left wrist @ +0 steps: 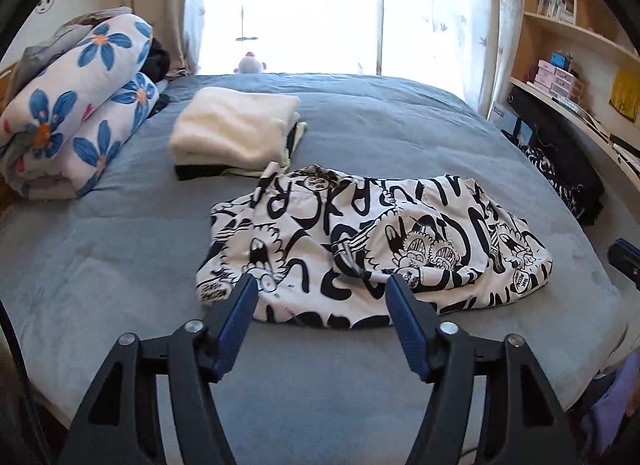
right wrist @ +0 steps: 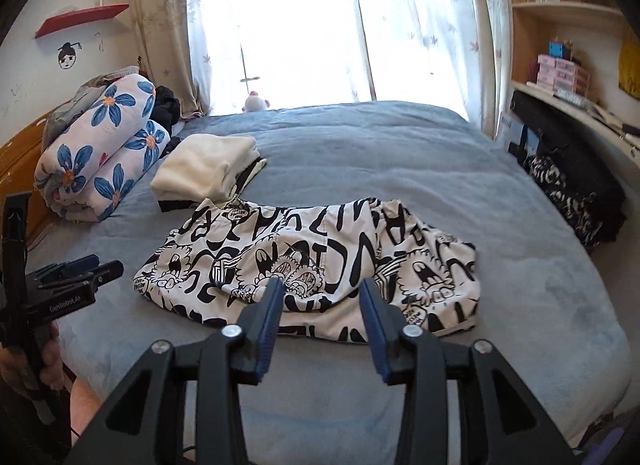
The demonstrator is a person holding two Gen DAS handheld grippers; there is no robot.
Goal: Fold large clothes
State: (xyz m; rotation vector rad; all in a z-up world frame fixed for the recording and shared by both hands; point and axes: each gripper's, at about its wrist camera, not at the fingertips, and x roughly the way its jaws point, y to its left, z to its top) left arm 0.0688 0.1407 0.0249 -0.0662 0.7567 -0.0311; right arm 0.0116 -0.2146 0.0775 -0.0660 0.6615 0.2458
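A white garment with black cartoon print [left wrist: 360, 241] [right wrist: 320, 249] lies folded into a wide rectangle on the blue-grey bed [left wrist: 120, 257] [right wrist: 400, 153]. My left gripper [left wrist: 322, 285] hovers over the garment's near edge, open, with nothing between its blue pads. My right gripper [right wrist: 322, 289] hangs open over the same near edge and holds nothing. In the right wrist view the left gripper [right wrist: 80, 269] shows at the far left, held by a hand. A bit of the right gripper [left wrist: 624, 255] shows at the left wrist view's right edge.
A stack of folded clothes topped by a cream piece [left wrist: 236, 125] [right wrist: 208, 169] sits behind the garment. A rolled floral quilt [left wrist: 76, 105] [right wrist: 100, 145] lies at the left. Dark clothes [left wrist: 560, 169] [right wrist: 576, 193] are heaped at the bed's right edge, below wooden shelves.
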